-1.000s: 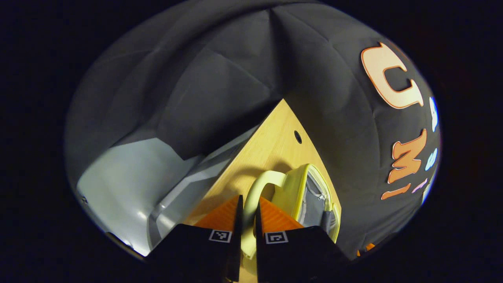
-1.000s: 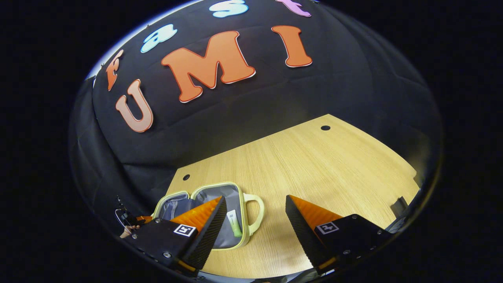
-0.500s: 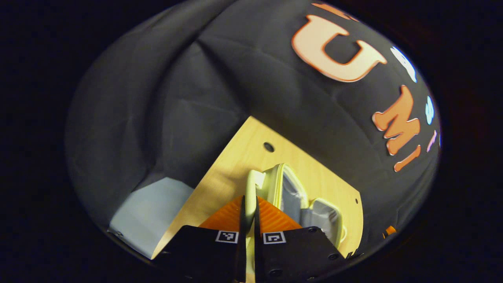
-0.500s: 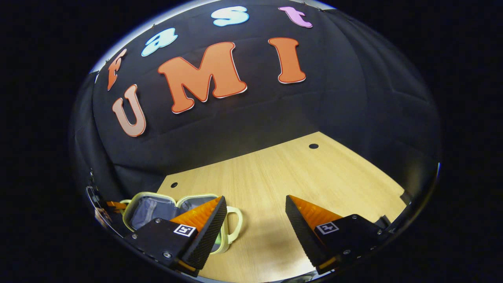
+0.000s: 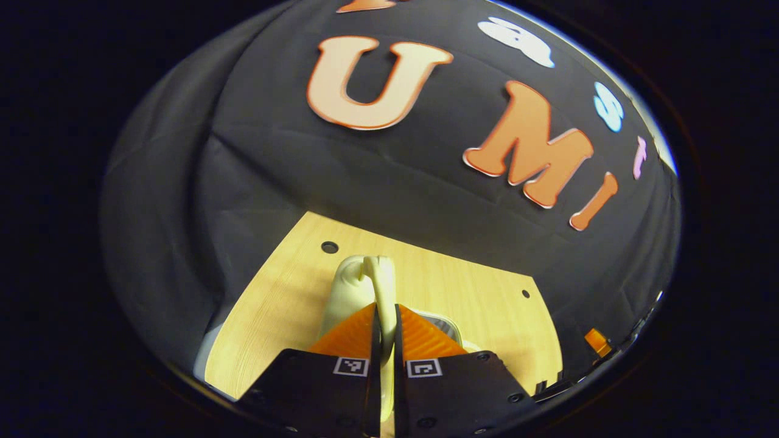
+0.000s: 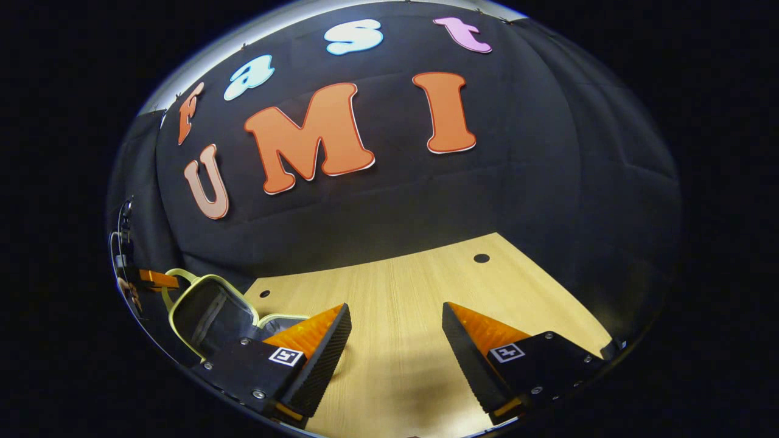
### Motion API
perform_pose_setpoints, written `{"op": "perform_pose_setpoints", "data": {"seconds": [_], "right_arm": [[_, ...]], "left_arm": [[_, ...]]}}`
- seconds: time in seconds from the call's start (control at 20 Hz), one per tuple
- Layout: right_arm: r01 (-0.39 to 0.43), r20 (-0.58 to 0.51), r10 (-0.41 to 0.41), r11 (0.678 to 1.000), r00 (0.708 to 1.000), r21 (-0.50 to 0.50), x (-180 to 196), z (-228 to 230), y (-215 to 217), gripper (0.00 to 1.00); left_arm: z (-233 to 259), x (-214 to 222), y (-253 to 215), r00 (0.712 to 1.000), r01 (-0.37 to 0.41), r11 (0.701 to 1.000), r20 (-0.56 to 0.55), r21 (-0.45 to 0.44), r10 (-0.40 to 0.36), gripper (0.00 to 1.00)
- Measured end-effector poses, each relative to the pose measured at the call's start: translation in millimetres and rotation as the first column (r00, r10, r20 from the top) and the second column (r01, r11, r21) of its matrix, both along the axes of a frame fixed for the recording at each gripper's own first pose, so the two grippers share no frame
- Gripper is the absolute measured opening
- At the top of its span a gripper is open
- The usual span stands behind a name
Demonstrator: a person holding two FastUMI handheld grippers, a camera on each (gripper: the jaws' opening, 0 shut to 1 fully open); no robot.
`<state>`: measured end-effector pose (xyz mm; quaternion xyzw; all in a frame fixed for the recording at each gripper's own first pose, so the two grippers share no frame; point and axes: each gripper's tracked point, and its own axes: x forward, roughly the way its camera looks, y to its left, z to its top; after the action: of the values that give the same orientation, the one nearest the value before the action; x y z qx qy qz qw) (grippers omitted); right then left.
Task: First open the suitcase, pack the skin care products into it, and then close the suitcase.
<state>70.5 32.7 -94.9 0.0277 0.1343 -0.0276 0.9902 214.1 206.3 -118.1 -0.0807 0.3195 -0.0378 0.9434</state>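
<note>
1. In the left gripper view, our left tongs (image 5: 384, 316) are clamped on the pale yellow handle (image 5: 382, 286) of the suitcase (image 5: 347, 292). A second ago the lid lay open with its grey lining facing us; now the lid has swung up on edge, showing us its outer shell, with a sliver of the lower half just beside the right finger. We judge the closing step to be under way. The handle loop runs straight ahead of the tongs toward the far edge of the surface (image 5: 274, 304), near its far-left corner hole.

2. In the right gripper view, our right tongs (image 6: 395, 331) hang wide open and empty over the bare middle of the surface (image 6: 414, 292). The suitcase (image 6: 207, 310) sits near the far-left corner; its lid, flat a second ago, now stands raised and tilted, lining toward us, its long axis roughly upright. The other tongs (image 6: 159, 278) hold its handle at the top. We cannot see the skin care tube now.
</note>
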Motion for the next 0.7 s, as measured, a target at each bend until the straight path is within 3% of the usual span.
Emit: {"op": "perform_pose_setpoints", "data": {"seconds": [0.25,0.5,0.7], "right_arm": [[-0.026,0.004,0.026,0.999,1.000,0.026,-5,8,-45,0.96],[0.003,-0.002,-0.003,0.999,1.000,0.034,-13,6,-92,0.96],[0.026,-0.007,-0.026,0.999,1.000,0.032,-16,5,-121,0.95]], "left_arm": [[-15,-4,-80,0.999,0.047,0.962,0.009,0.270,-0.051,0.08],[-68,-8,-179,0.984,0.175,0.950,-0.071,0.258,-0.162,0.08],[-128,-25,-228,0.960,0.261,0.937,-0.167,0.230,-0.226,0.09]]}}
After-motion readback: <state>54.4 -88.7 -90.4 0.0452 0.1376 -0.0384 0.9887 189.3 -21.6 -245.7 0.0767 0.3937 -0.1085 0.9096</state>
